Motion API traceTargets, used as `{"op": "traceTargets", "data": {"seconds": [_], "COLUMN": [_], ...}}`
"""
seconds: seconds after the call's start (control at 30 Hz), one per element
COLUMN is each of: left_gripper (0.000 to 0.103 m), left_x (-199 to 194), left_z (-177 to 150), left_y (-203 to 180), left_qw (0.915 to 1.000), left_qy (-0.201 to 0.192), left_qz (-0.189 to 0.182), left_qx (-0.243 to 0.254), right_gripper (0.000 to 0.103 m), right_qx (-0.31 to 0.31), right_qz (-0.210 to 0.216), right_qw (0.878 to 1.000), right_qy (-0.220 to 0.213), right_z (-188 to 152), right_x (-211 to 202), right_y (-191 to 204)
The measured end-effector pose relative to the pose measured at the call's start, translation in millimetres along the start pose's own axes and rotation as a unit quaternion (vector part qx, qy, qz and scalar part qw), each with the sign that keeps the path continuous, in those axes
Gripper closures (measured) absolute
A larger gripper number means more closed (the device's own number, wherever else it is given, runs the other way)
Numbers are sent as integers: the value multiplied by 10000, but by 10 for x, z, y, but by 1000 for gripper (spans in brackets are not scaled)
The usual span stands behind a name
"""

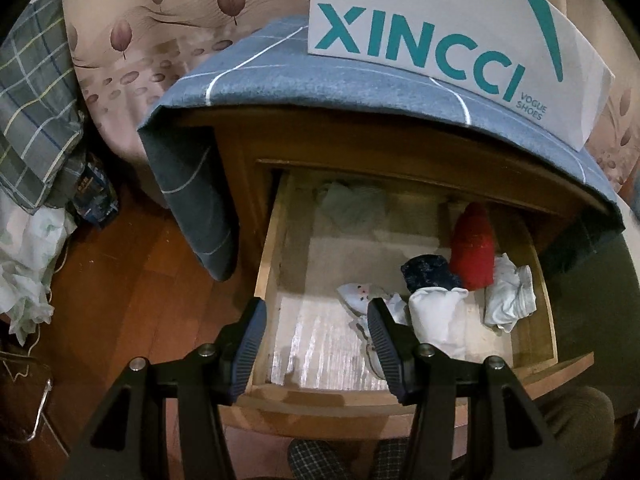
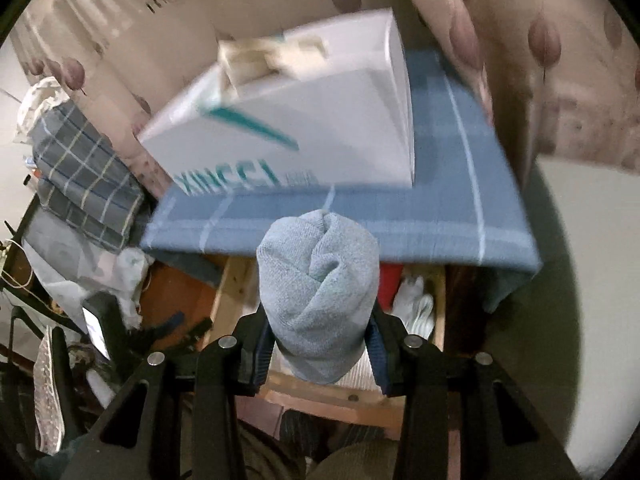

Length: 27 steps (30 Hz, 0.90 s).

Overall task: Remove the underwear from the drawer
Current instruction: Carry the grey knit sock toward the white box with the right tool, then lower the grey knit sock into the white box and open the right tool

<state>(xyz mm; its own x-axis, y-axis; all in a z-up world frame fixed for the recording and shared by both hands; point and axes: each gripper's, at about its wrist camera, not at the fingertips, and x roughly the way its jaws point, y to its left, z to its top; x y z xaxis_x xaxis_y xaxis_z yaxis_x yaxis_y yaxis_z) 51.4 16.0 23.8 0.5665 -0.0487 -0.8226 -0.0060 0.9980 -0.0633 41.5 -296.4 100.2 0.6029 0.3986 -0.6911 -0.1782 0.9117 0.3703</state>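
The wooden drawer [image 1: 276, 240] of a nightstand stands pulled open. Inside lie rolled garments: a red roll [image 1: 472, 248], a dark blue roll [image 1: 428, 272], a white roll [image 1: 440, 316], a crumpled white piece [image 1: 510, 296] and a pale green piece [image 1: 352, 204] at the back. My left gripper [image 1: 316, 344] is open and empty above the drawer's front left corner. My right gripper [image 2: 320, 344] is shut on a rolled light blue underwear [image 2: 318, 292] and holds it above the drawer [image 2: 232, 280].
A white XINCCI shoe box [image 1: 440, 28] sits on the blue checked cloth [image 1: 320, 80] covering the nightstand top. A bed with leaf-print bedding [image 1: 140, 40] and a plaid pillow [image 1: 36, 112] stand at the left. Wooden floor [image 1: 140, 280] lies left of the drawer.
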Motion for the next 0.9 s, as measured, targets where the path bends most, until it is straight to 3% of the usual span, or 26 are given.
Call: {"op": "traceTargets", "data": {"seconds": [0.17, 0.43, 0.9], "left_gripper": [49, 49, 49], "left_x": [-12, -16, -10], "left_z": [-4, -11, -24], "left_y": [66, 120, 257], "left_qw": [9998, 9993, 9965], "left_qy": [-14, -9, 55], "left_qz": [-91, -174, -458], "left_qx": [-163, -317, -699], "right_gripper": [65, 65, 65], "right_qx": [-159, -396, -385], "right_qz": [-47, -299, -926], "right_qw": [9992, 9971, 9944], "right_qy": [-376, -569, -339], "right_z": [374, 913, 1476], "right_x": [-316, -397, 189], "right_y": [125, 381, 403]}}
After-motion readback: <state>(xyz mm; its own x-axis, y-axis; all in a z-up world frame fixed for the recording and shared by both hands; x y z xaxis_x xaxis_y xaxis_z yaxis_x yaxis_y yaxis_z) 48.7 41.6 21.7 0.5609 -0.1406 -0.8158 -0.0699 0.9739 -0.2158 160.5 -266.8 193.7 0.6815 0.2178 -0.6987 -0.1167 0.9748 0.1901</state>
